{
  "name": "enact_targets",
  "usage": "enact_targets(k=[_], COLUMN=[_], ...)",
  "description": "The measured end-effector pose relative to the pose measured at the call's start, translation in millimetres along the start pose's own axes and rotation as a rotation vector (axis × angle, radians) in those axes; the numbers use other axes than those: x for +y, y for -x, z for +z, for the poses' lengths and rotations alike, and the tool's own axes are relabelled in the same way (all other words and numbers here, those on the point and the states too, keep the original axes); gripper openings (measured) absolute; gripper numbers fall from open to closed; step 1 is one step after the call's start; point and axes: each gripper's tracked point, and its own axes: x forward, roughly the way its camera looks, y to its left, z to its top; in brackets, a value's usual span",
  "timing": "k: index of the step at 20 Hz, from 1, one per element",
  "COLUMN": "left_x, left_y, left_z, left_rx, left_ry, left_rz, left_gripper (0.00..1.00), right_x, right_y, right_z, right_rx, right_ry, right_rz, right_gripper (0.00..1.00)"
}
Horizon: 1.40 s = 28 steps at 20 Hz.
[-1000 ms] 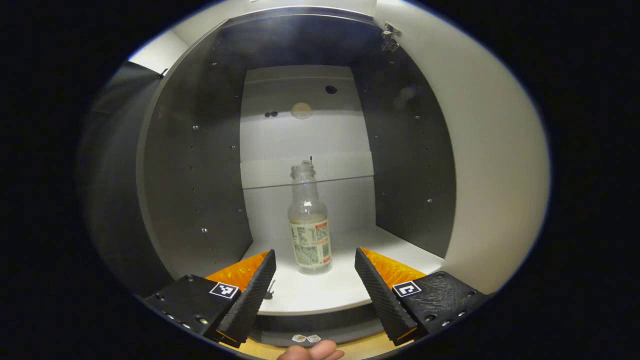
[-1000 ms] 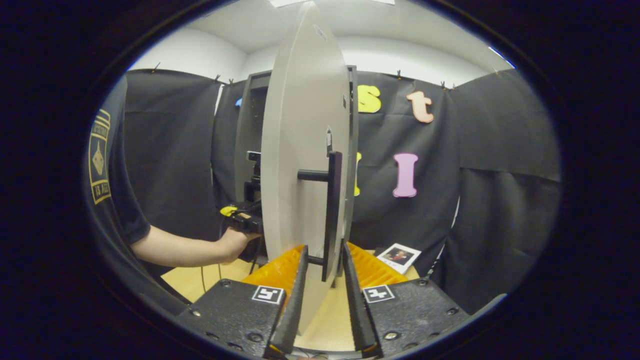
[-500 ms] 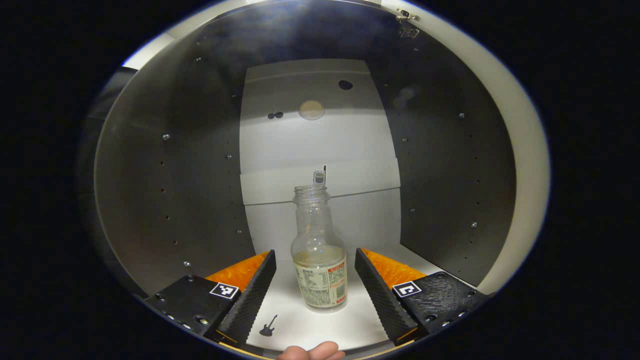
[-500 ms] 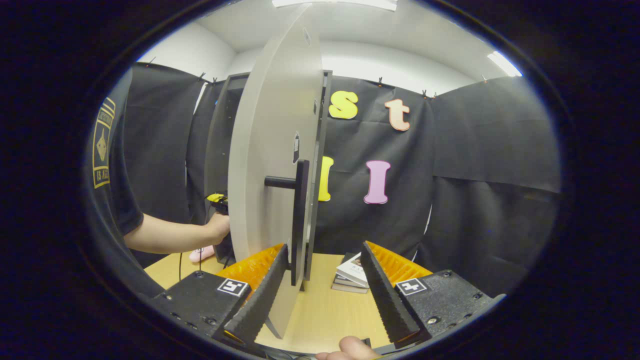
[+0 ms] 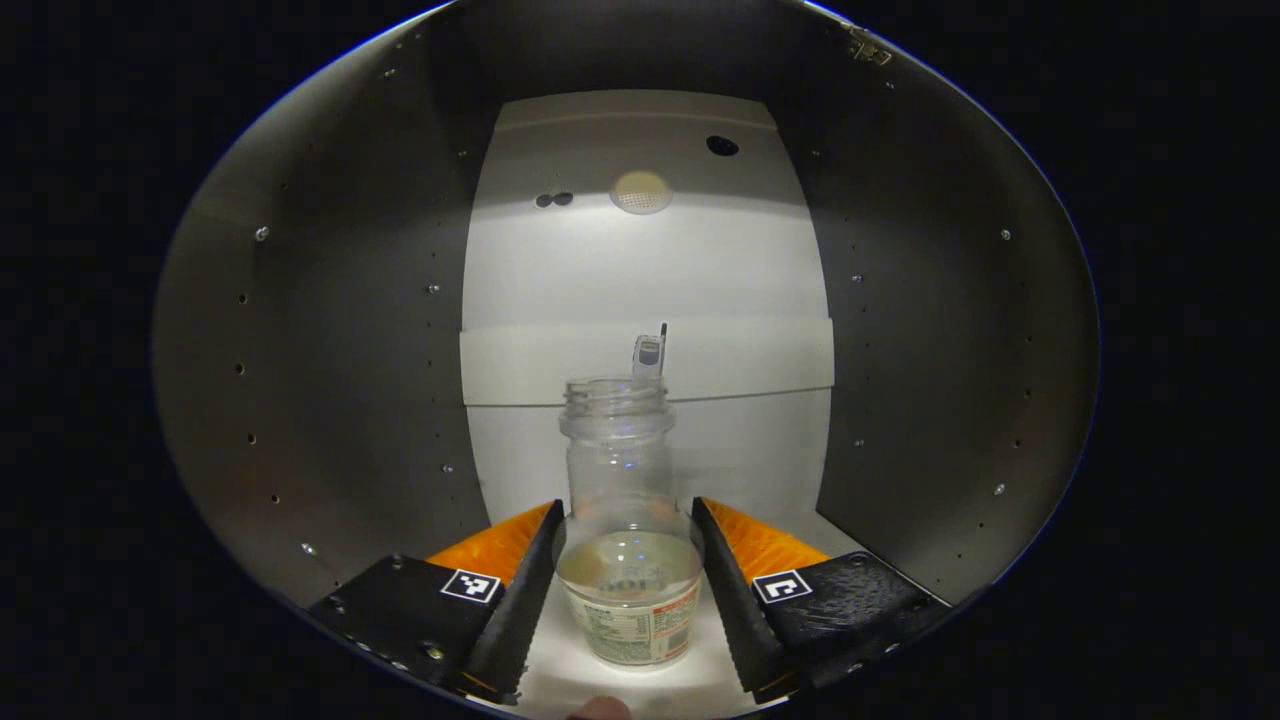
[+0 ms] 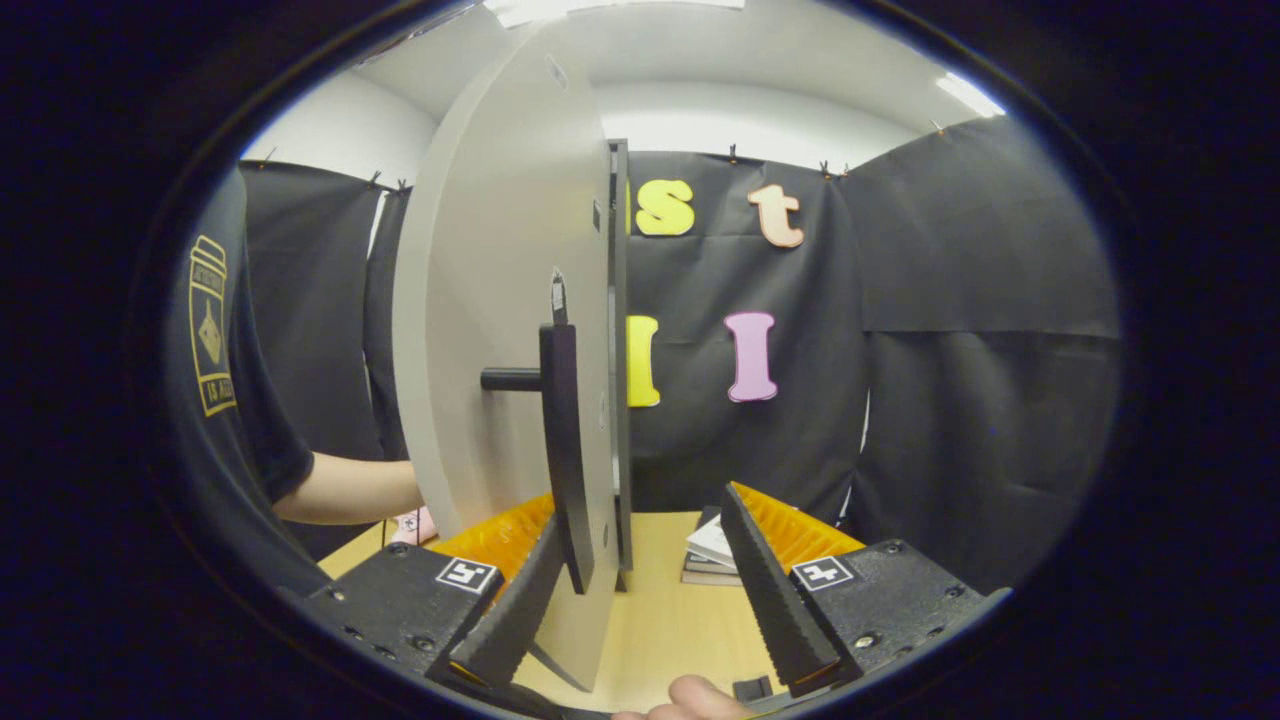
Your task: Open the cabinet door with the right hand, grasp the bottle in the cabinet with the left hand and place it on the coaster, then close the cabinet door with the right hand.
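Clear glass bottle (image 5: 628,540), capless and upright, stands on the cabinet floor (image 5: 600,690) directly between the fingers of the left gripper (image 5: 625,590), which sit close on either side; whether they press it I cannot tell. Its label print is too small to read. Farther off, the right gripper (image 6: 640,590) hangs spread apart beside the open cabinet door's handle (image 6: 562,450).

Left tongs (image 5: 625,590) narrowly parted; right tongs (image 6: 640,590) wide apart
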Motion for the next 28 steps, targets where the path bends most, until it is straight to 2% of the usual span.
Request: enact_targets(k=[5,9,13,15,16,18,20,22,24,25,26,27,28], left_x=[-4,-10,-1,11,17,34,50,65,84,94,106,114,119], left_y=[16,48,104,135,148,174,193,209,228,239,252,268,282], left_z=[14,22,33,37,38,34,25,8,-5,-13,-20,-26,-31], left_rx=[-0.038,-0.030,-0.059,-0.087,-0.102,-0.106,-0.102,-0.088,-0.071,-0.057,-0.046,-0.035,-0.029], left_ry=[-0.030,-0.028,-0.052,-0.069,-0.066,-0.047,-0.001,0.042,0.055,0.055,0.054,0.067,0.087], left_rz=[-0.023,-0.056,-0.072,-0.081,-0.083,-0.078,-0.079,-0.069,-0.045,-0.021,0.013,0.042,0.067], left_gripper=[0.75,0.75,0.75,0.68,0.74,0.75,0.75,0.75,0.75,0.75,0.75,0.75,0.75], right_x=[2,-2,-12,-11,-12,-17,-25,-29,-26,-19,-15,-18,-23], right_y=[-3,-5,0,2,3,7,17,32,48,52,54,54,53], right_z=[-2,-2,0,-3,-2,0,-9,-11,-5,-14,-25,-39,-50], right_rx=[0.000,0.002,0.004,0.025,0.028,0.029,0.049,0.019,-0.032,-0.020,0.012,0.046,0.068], right_ry=[-0.023,-0.038,-0.004,-0.002,-0.006,-0.027,-0.125,-0.274,-0.408,-0.455,-0.486,-0.488,-0.469], right_rz=[0.038,0.051,-0.002,-0.003,-0.001,-0.004,-0.033,-0.061,-0.046,-0.014,0.008,0.008,0.004], right_gripper=[0.93,0.92,0.93,0.93,0.92,0.93,0.93,0.93,0.93,0.95,0.98,0.94,0.94])
